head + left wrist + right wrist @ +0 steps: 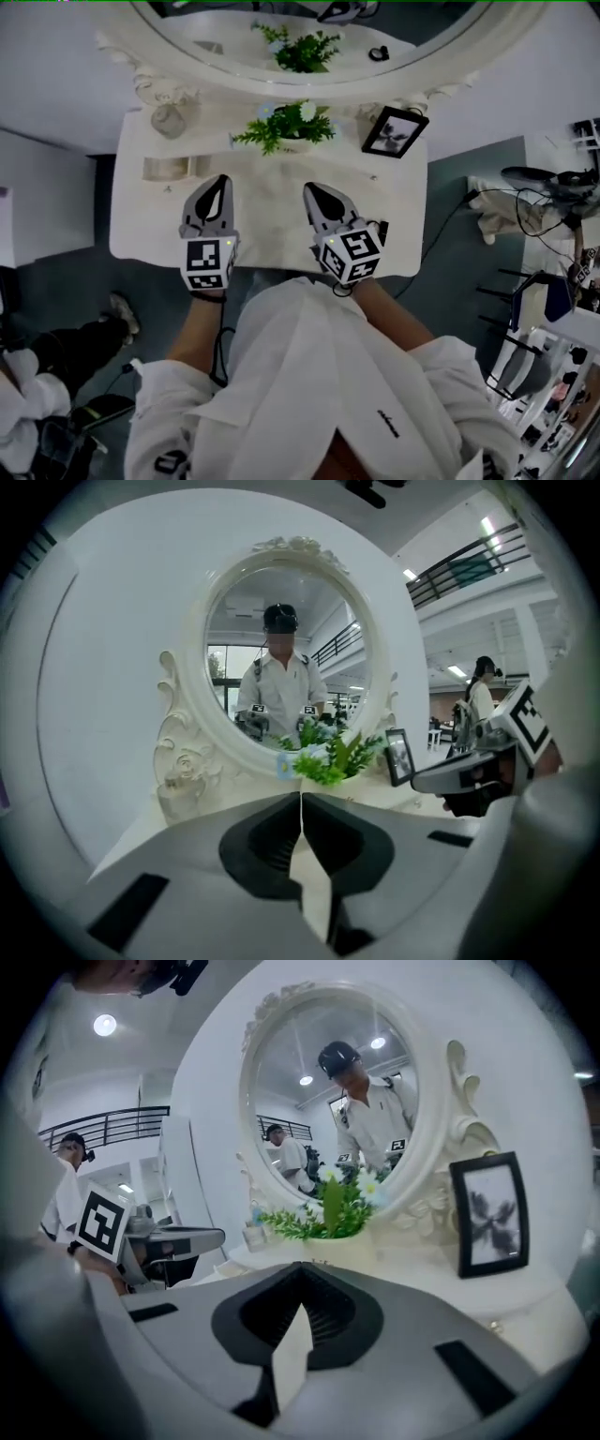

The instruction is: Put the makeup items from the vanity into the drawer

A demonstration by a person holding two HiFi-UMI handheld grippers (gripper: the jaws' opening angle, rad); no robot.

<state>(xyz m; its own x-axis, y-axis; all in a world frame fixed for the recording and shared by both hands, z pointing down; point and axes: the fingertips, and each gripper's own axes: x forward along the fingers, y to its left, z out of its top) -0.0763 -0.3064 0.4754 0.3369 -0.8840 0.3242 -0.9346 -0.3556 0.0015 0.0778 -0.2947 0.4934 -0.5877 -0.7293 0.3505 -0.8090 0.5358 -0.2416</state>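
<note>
- The left gripper (pixel 221 181) hangs over the vanity top (pixel 272 225), on the person's side of the potted plant (pixel 284 127) and to its left. Its jaws are pressed together on nothing.
- The right gripper (pixel 310 190) hangs on the near right of the plant, its jaws likewise closed and empty.
- A small jar (pixel 169 120) stands well left of the plant, and its contents are too blurred to tell.
- A pale boxy thing (pixel 169 169) nearer the person than the jar cannot be identified.
- A picture frame (pixel 395 131) stands right of the plant.
- The mirror (pixel 309 37) behind the plant is cut off at the top.
- The person's shirt (pixel 319 375) hides the vanity's front, so the drawer cannot be made out.
</note>
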